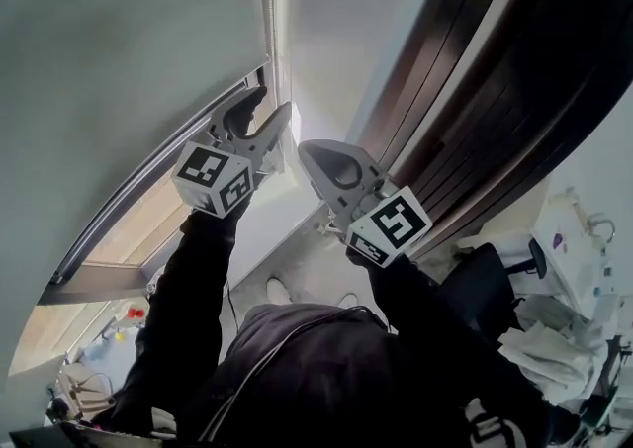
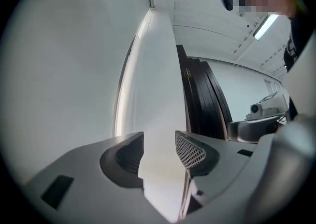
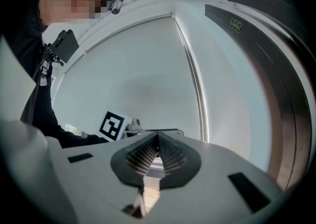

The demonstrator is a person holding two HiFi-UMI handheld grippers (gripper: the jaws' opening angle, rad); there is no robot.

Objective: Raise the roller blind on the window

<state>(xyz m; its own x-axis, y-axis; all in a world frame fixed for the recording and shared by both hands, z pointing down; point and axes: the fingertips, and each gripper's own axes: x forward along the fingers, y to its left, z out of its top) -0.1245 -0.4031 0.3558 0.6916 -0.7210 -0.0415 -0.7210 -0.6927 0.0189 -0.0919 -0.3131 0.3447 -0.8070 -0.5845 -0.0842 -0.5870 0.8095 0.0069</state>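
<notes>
The grey roller blind [image 1: 129, 60] covers most of the window, and its bottom bar [image 1: 148, 184] hangs above a strip of bare glass [image 1: 109, 238]. A bead chain [image 3: 195, 79] runs down the blind's right edge [image 1: 269, 1]. My left gripper [image 1: 272, 105] is raised near that edge, just below the bar's right end. Its jaws stand open [image 2: 159, 146], and only the pale window reveal shows between them. My right gripper [image 1: 305, 146] sits beside it to the right, a little lower. Its jaws are shut [image 3: 158, 136], and I see nothing between them. Neither gripper touches the chain.
A dark wooden door frame [image 1: 495, 90] stands close on the right of the window. Below right, a dark chair [image 1: 485, 278] and cluttered white papers [image 1: 554, 347] fill the floor. Small items lie at the lower left [image 1: 119, 322]. The person's dark sleeves [image 1: 188, 298] reach up.
</notes>
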